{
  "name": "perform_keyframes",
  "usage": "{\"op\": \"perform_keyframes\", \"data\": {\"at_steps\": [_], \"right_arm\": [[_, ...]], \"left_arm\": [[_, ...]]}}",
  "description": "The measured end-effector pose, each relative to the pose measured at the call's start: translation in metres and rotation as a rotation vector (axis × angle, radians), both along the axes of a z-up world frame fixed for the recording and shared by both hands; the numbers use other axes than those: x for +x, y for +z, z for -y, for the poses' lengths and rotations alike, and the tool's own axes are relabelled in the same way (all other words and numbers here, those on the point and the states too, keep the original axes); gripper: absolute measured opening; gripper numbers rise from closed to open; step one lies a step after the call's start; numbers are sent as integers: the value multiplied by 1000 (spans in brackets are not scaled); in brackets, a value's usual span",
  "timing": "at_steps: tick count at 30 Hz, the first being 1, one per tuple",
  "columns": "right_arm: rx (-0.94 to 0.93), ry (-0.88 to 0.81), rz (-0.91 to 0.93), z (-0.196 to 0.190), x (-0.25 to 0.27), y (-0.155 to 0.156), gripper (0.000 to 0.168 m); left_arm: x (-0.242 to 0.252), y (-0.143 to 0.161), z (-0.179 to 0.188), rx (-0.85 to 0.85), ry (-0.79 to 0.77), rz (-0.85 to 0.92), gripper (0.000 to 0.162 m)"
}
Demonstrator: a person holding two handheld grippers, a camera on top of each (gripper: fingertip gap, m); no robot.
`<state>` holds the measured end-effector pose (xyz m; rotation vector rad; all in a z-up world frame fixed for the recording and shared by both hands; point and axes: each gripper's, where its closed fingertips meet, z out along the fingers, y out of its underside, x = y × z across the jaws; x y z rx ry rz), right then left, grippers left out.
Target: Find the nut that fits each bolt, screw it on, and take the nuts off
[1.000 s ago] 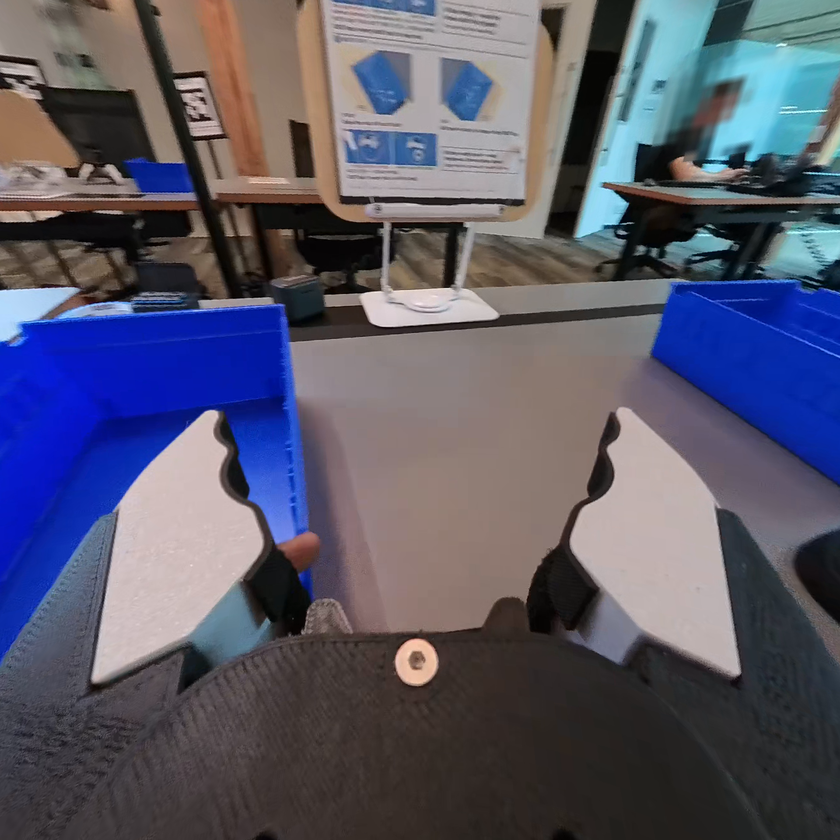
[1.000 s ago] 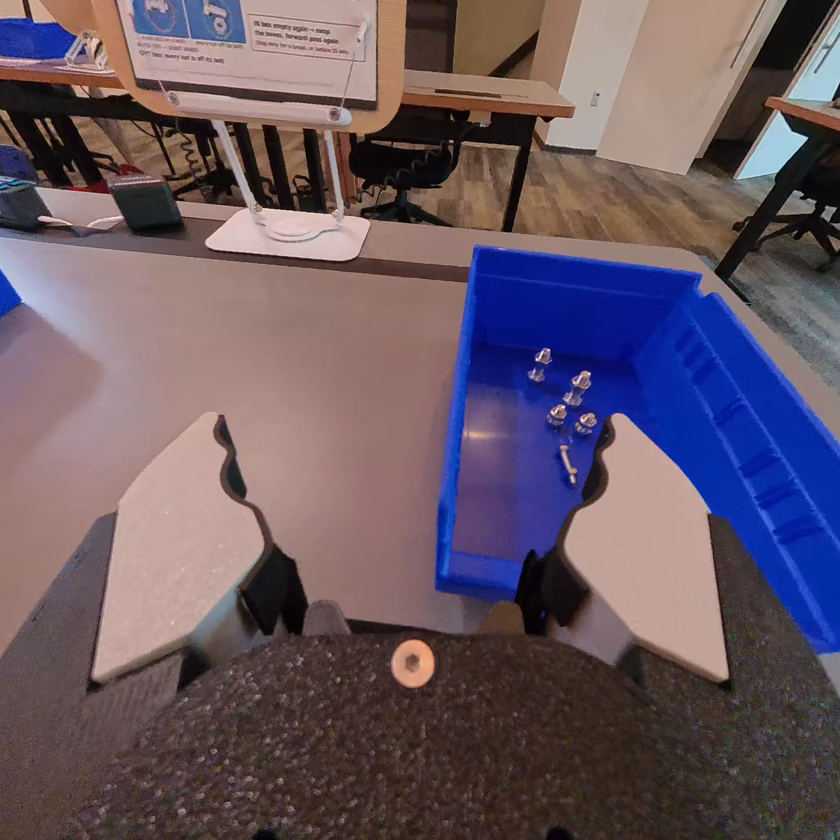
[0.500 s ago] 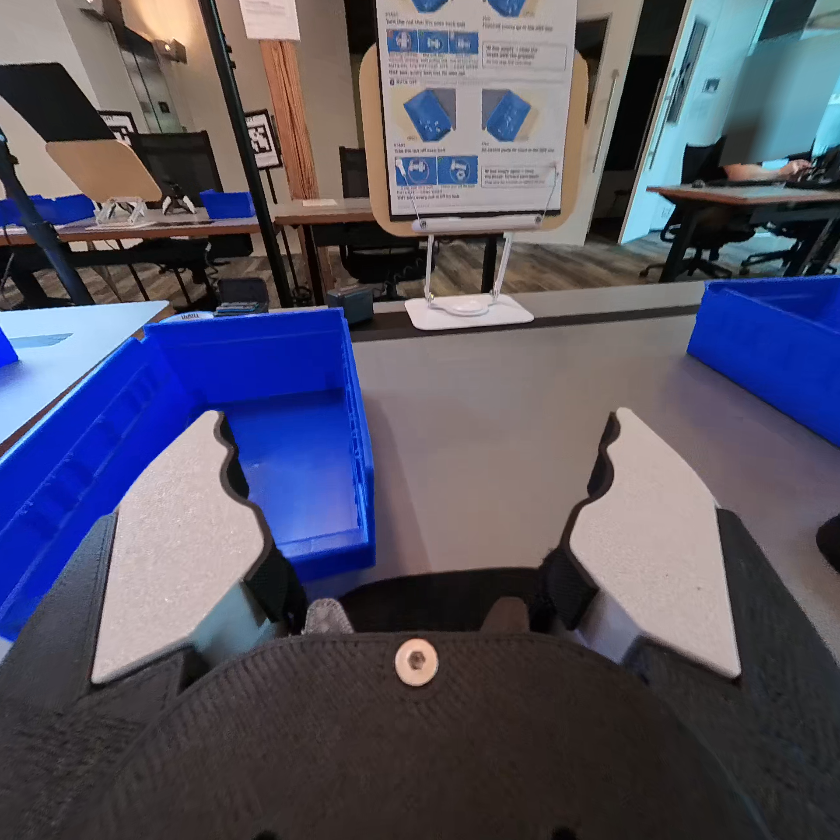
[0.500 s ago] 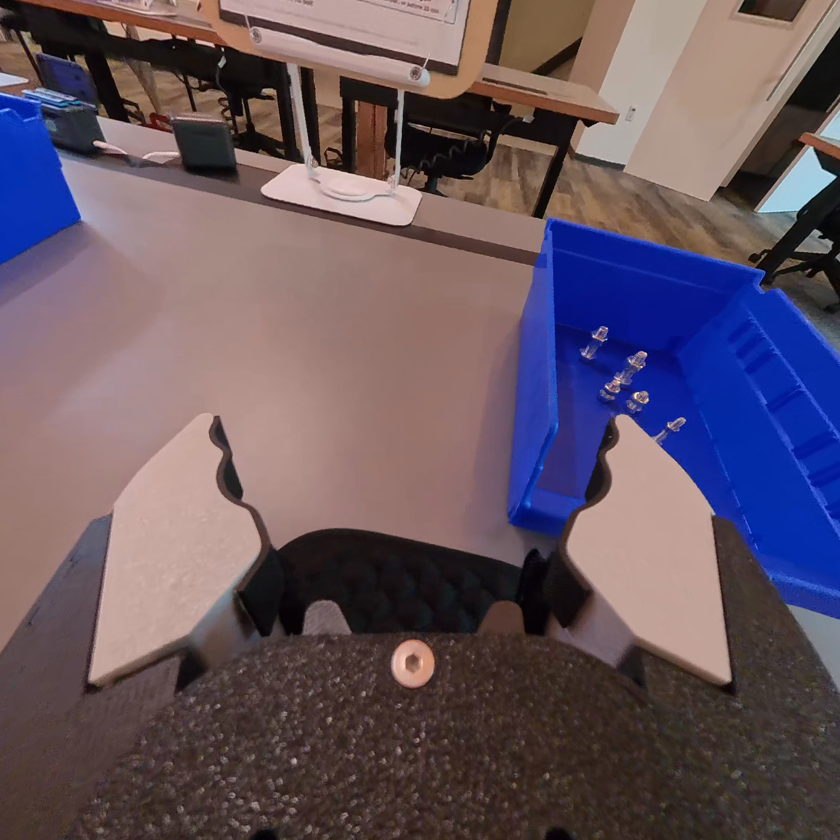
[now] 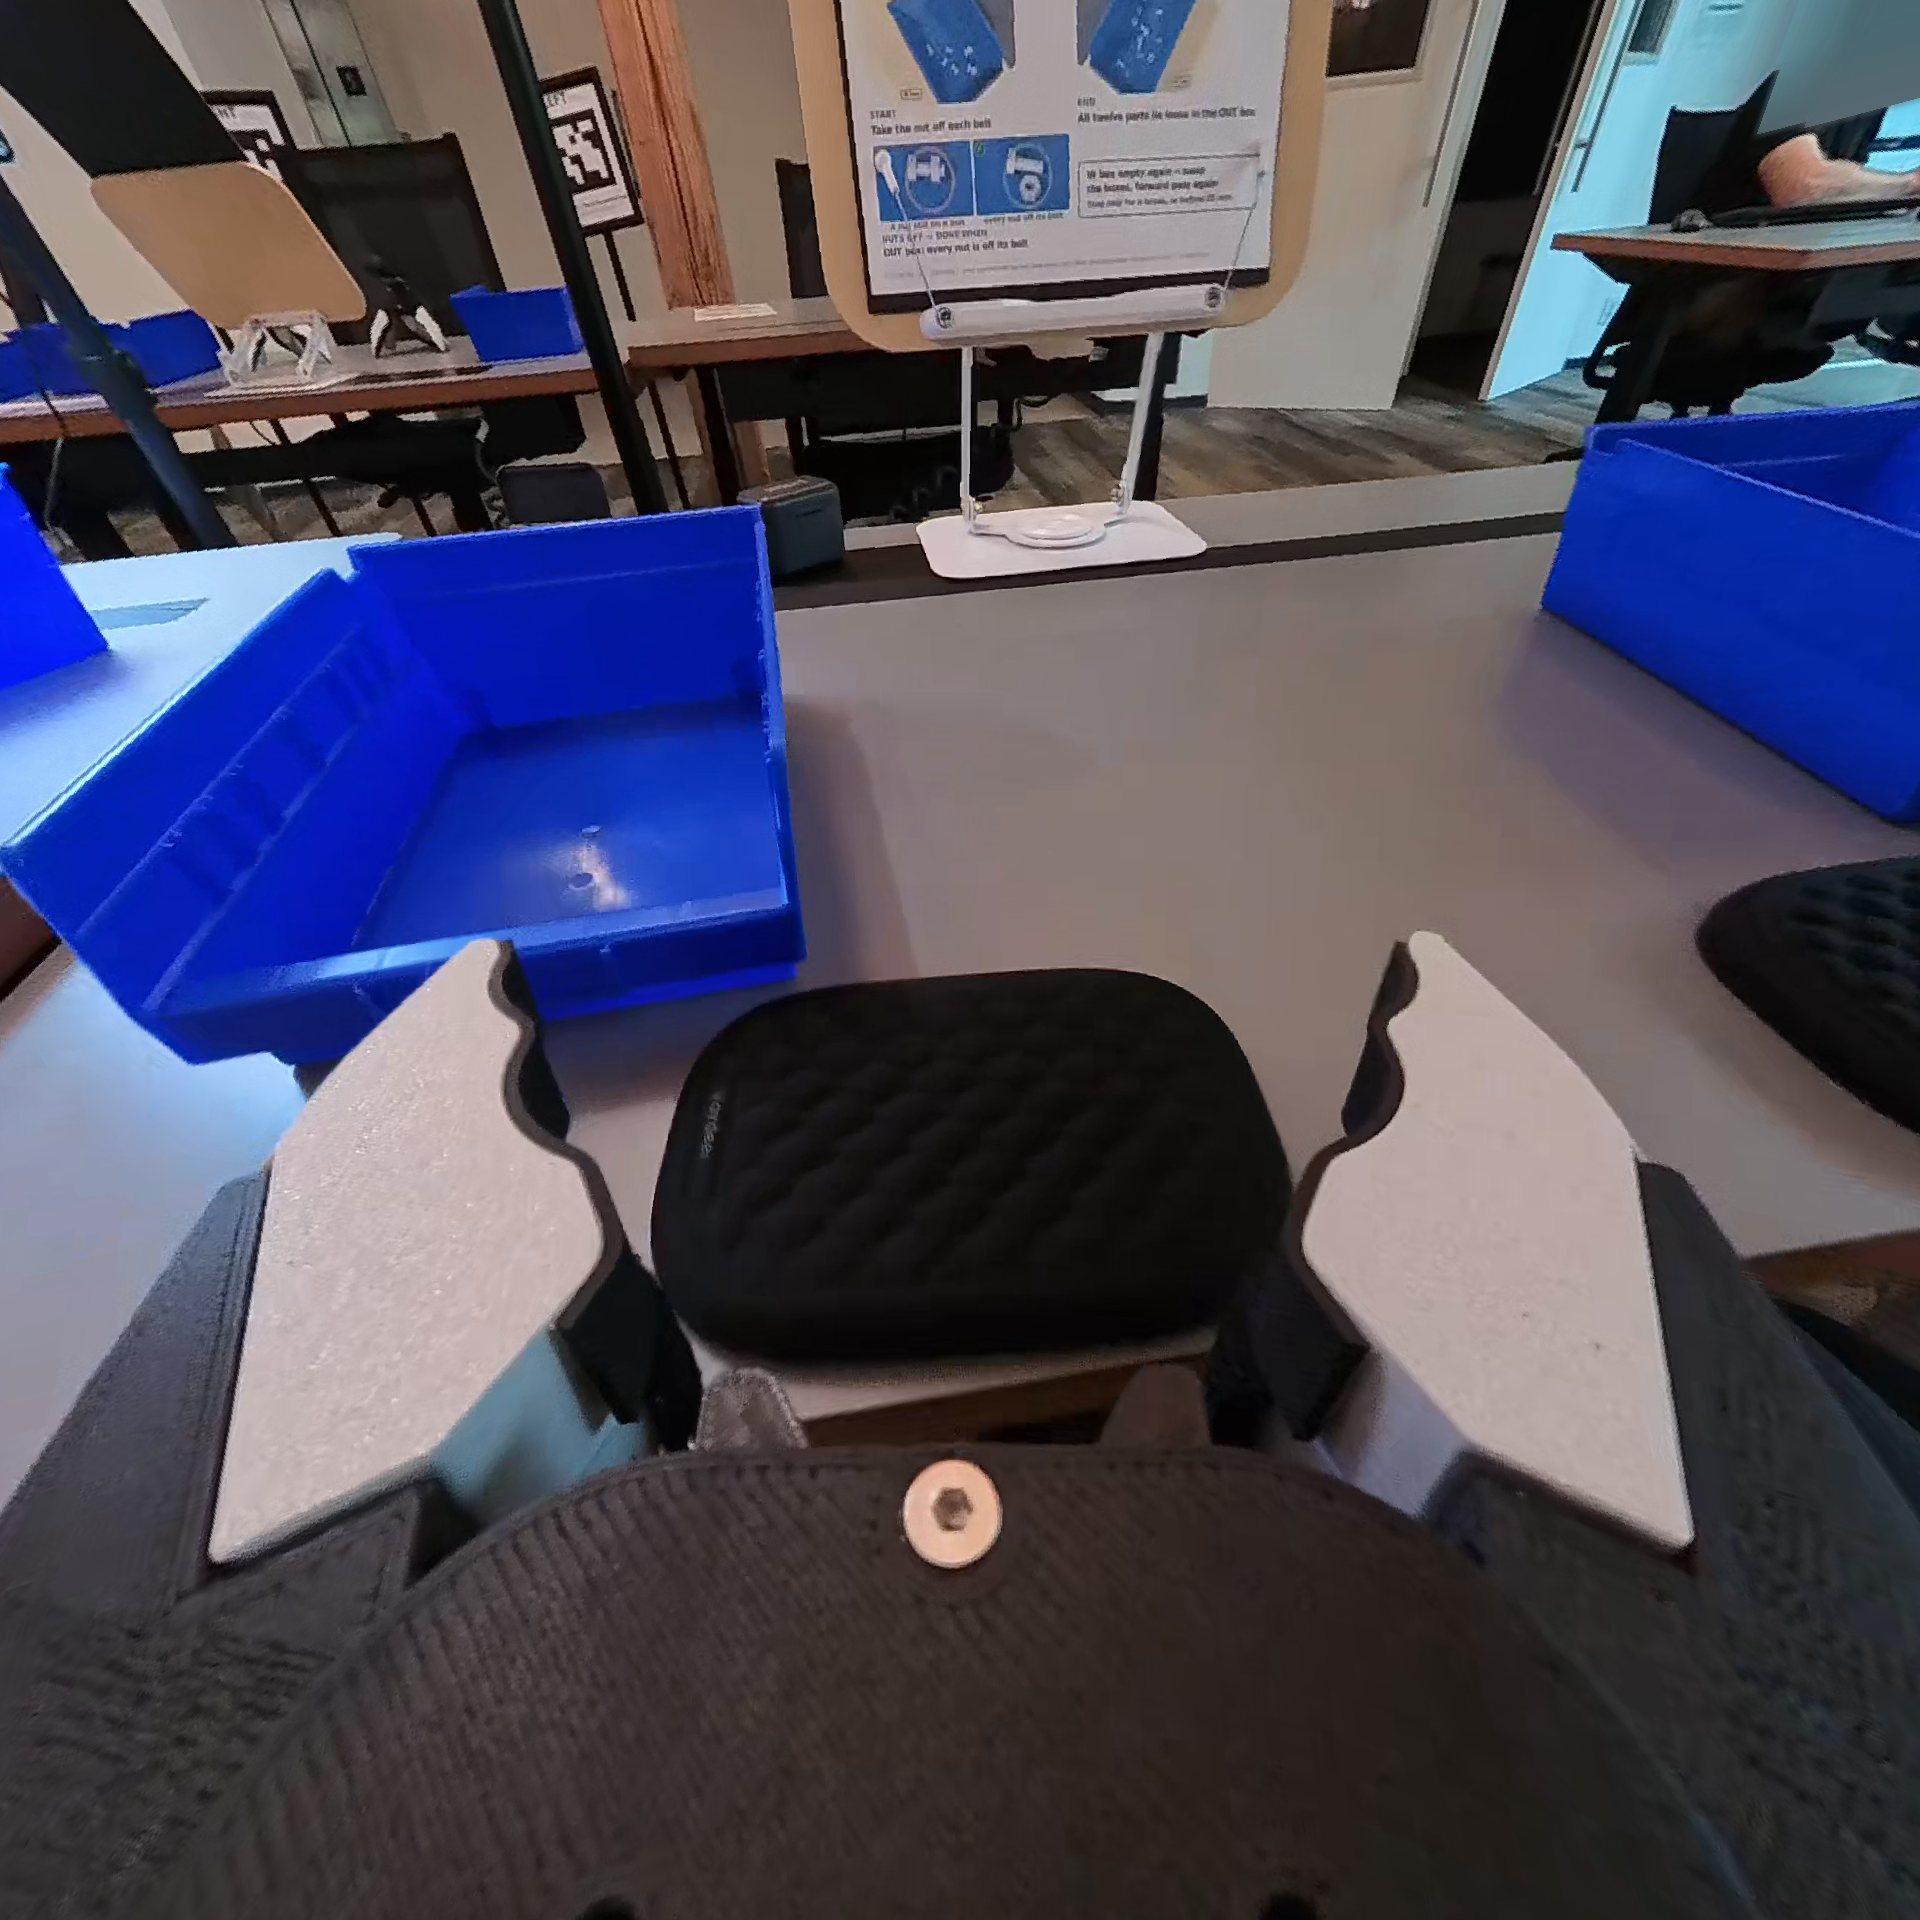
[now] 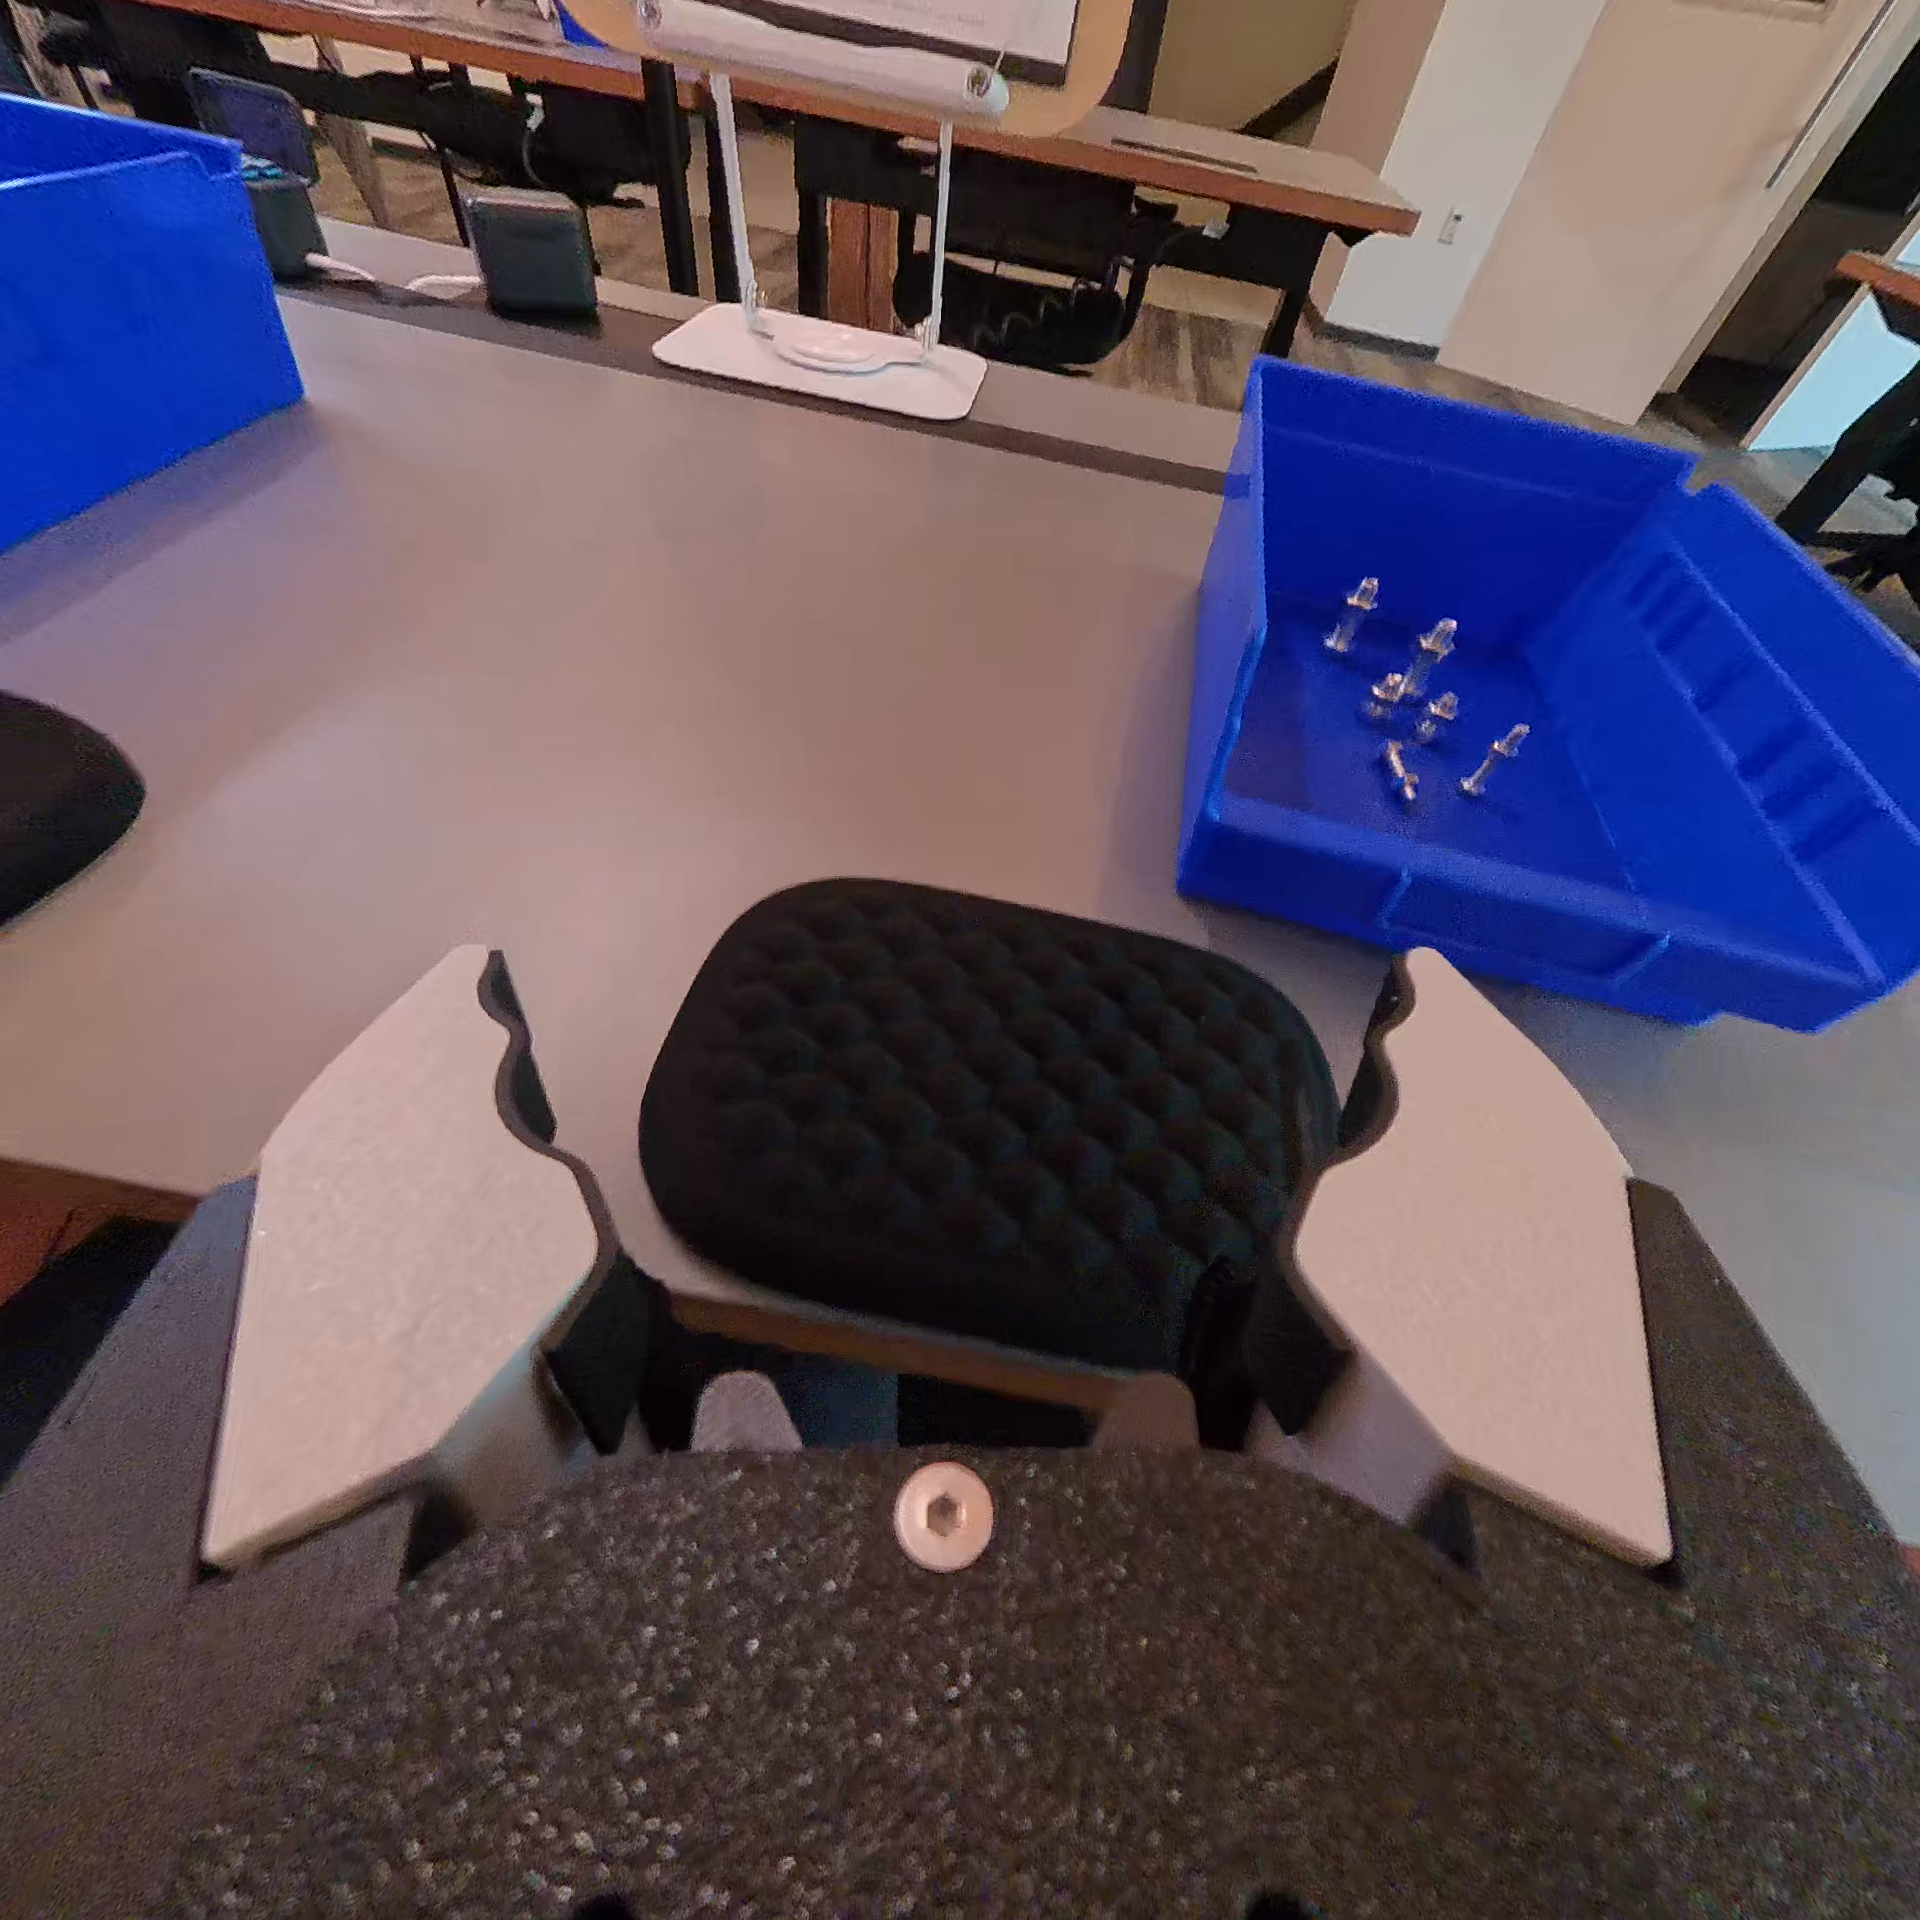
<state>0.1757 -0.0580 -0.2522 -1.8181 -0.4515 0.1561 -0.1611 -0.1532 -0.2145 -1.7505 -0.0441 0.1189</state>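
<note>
Two grippers hang above the near edge of a grey table (image 5: 1143, 748), each over its own black quilted pad. On the left gripper (image 5: 956, 997) the fingers (image 5: 416, 1195) stand wide apart, holding nothing, with the left pad (image 5: 966, 1153) below them. On the right gripper (image 6: 935, 997) the fingers (image 6: 1455, 1195) are likewise spread and hold nothing, above the right pad (image 6: 977, 1091). Six small clear bolts with nuts (image 6: 1418, 691) sit in the right blue bin (image 6: 1558, 914), on the table's right side. An open left blue bin (image 5: 468, 977) lies at the left. At the far edge stands a white stand (image 5: 1060, 530) carrying an instruction board.
</note>
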Motion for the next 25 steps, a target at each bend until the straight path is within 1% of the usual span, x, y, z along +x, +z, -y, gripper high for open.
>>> {"op": "perform_keyframes", "data": {"at_steps": [4,8,11,14,18,22,25], "right_arm": [[12,0,-2,18,8,4,148],[17,4,4,25,12,7,148],[29,-4,7,25,14,5,148],[12,0,15,21,11,2,148],[23,4,17,16,5,2,148],[-8,28,29,14,-3,-8,148],[-11,31,36,14,-5,-11,148]], "left_arm": [[13,4,16,7,-10,-10,145],[22,5,25,11,-17,-24,145],[22,3,24,18,-11,-41,145],[25,-5,19,-14,-26,-25,145],[22,-5,14,-12,-18,-28,145],[19,-13,11,-31,-21,-14,145],[20,-17,11,-38,-24,-21,145]]}}
